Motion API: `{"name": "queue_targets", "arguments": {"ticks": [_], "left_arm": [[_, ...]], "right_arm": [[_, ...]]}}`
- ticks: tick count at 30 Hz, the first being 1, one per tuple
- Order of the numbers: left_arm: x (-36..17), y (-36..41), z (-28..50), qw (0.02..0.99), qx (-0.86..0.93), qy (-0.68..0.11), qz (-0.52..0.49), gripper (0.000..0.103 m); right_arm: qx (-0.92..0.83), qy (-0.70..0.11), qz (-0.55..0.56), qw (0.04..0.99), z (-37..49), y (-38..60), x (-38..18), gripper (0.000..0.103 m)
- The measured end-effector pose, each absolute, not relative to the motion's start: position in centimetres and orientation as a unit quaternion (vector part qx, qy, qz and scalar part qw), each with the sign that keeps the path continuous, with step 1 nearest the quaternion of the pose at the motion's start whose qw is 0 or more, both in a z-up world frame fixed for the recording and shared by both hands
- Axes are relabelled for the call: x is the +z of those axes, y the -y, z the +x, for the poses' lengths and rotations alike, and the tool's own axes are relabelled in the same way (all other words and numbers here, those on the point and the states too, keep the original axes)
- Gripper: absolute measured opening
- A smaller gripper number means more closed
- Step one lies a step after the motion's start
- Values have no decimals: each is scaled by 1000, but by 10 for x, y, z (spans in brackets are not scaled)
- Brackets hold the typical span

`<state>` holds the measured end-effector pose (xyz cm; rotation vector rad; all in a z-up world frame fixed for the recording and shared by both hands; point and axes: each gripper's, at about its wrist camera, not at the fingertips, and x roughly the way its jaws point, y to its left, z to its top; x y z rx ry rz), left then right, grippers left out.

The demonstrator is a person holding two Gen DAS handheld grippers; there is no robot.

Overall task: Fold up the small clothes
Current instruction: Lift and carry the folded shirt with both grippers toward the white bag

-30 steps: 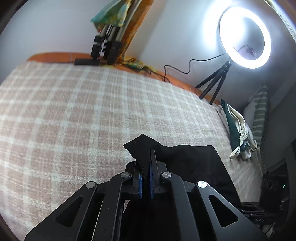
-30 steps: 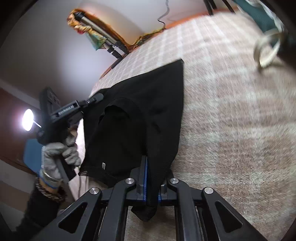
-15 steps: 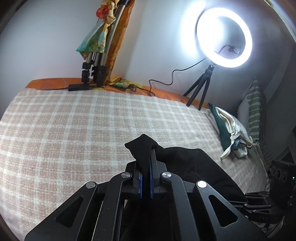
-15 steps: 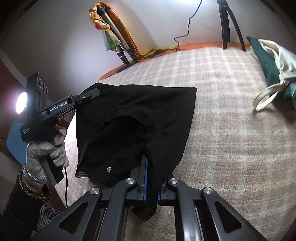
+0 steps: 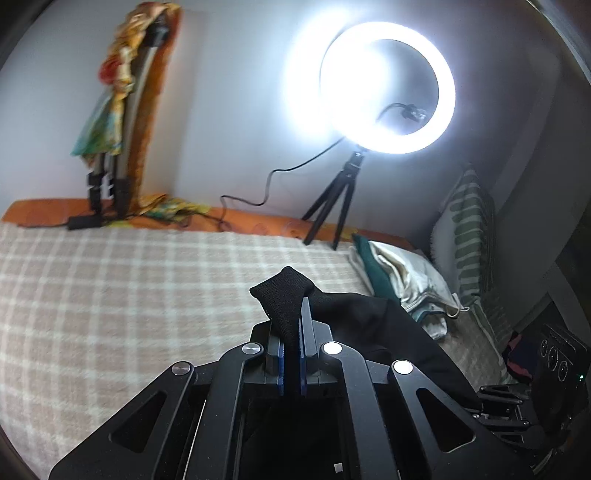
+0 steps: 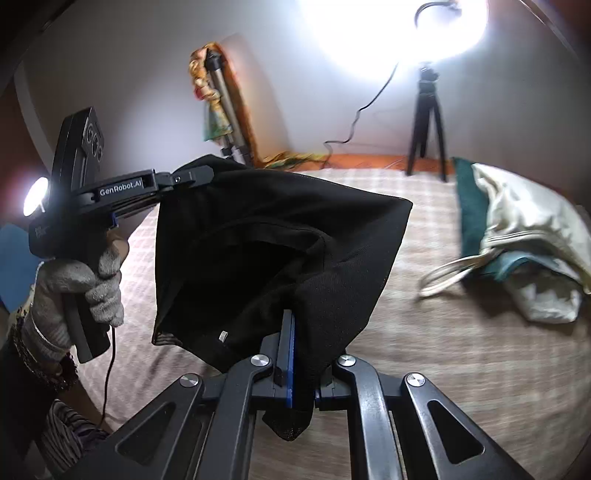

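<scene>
Hanging above the checked bed [image 6: 461, 350], the black garment [image 6: 277, 240] sags limp between its two held corners, so it looks light, soft and floppy. Left tongs [image 5: 291, 332] and right tongs [image 6: 295, 354] are each clenched on a corner of it, sensible places to grip.

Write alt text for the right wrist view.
The right gripper and left gripper each clamp a black garment, holding it above a checked bedspread. A lit ring light stands behind.
</scene>
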<state>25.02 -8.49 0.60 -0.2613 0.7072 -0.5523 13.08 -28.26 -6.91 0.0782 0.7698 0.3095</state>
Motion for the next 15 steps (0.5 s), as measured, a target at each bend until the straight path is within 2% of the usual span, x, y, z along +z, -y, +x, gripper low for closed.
{"name": "queue_targets", "arguments": {"ticks": [15], "left_arm": [[34,221,290,879,-335,-328,-90,4]], "right_arm": [[55,-352,13,934,133,405,-42,5]]}}
